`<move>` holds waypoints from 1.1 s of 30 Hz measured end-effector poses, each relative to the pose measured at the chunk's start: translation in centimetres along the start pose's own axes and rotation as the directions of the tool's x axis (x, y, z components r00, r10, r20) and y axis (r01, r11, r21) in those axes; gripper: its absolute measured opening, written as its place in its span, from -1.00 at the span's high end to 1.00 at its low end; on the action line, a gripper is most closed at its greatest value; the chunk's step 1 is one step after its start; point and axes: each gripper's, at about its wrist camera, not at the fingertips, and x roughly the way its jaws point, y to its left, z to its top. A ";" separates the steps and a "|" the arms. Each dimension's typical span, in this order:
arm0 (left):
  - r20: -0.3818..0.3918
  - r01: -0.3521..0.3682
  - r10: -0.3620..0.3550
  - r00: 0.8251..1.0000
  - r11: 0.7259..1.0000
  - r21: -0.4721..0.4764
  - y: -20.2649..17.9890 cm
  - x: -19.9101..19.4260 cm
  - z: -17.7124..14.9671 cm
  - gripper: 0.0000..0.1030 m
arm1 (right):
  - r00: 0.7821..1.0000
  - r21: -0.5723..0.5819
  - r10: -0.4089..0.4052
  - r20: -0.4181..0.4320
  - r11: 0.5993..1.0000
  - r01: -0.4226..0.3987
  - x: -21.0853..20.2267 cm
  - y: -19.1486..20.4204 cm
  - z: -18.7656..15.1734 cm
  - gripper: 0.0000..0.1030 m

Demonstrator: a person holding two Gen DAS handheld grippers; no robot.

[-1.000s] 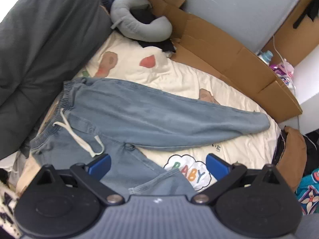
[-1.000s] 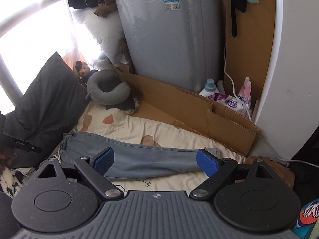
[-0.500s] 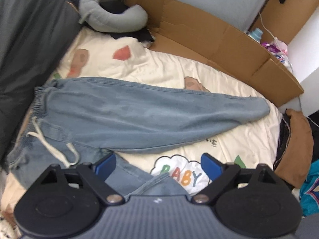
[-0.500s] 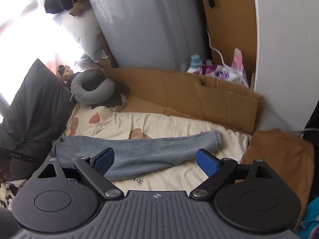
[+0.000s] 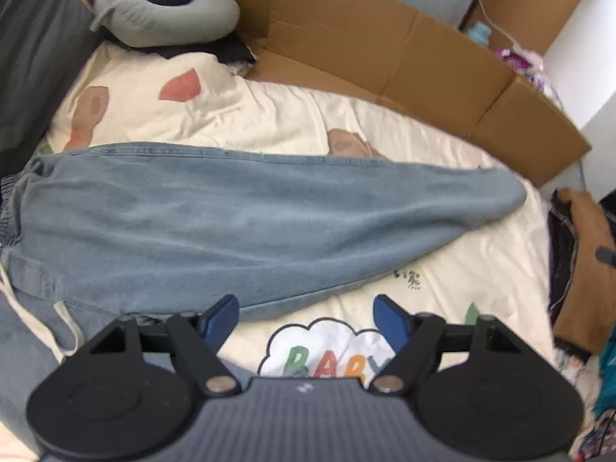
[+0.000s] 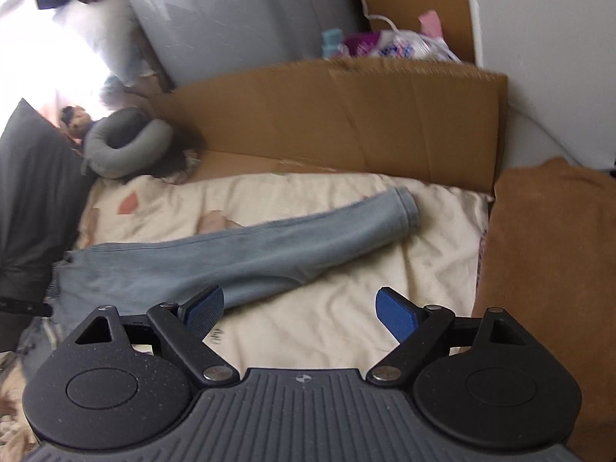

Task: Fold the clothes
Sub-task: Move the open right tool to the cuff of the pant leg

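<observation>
Soft, limp jeans (image 5: 238, 223), likely best pinched at cuff (image 6: 404, 211), 1 o'clock; left gripper (image 5: 306, 317) and right gripper (image 6: 300, 308) spread wide, nothing held.

- The left gripper (image 5: 306, 313) is held with its 2 blue-padded fingers (image 5: 220, 315) spread wide apart; nothing is gripped between them.
- The right gripper (image 6: 300, 308) is likewise held spread, its 2 blue-padded fingers (image 6: 396, 312) set well apart and nothing clamped.
- Both grippers are seen pointed forward and tilted downward, black linkages splayed outward.
</observation>
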 end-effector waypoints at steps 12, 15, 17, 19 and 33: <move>0.055 0.050 -0.047 0.997 0.997 -0.052 -0.6 5.9 -0.5 -0.26 | 0.999 0.046 -0.054 -0.001 0.998 0.054 7.9 -3.1 -1.9 -0.57; 0.048 0.059 -0.056 0.997 0.997 -0.050 -0.9 7.4 -0.6 -0.26 | 0.999 0.053 -0.033 -0.006 0.998 0.033 9.9 -3.3 -1.9 -0.57; 0.050 0.068 -0.065 0.997 0.996 -0.051 -1.1 8.4 -1.1 -0.26 | 1.000 0.061 -0.015 -0.010 0.998 0.016 11.4 -3.4 -1.7 -0.57; 0.049 0.069 -0.067 0.997 0.996 -0.047 -1.3 9.3 -1.6 -0.27 | 1.000 0.065 0.001 -0.011 0.998 0.000 12.9 -3.5 -1.4 -0.57; 0.078 0.023 -0.022 0.997 1.000 -0.014 -2.9 13.2 -3.8 -0.38 | 0.997 0.222 0.049 0.055 0.973 -0.060 17.7 -4.7 -0.8 -0.57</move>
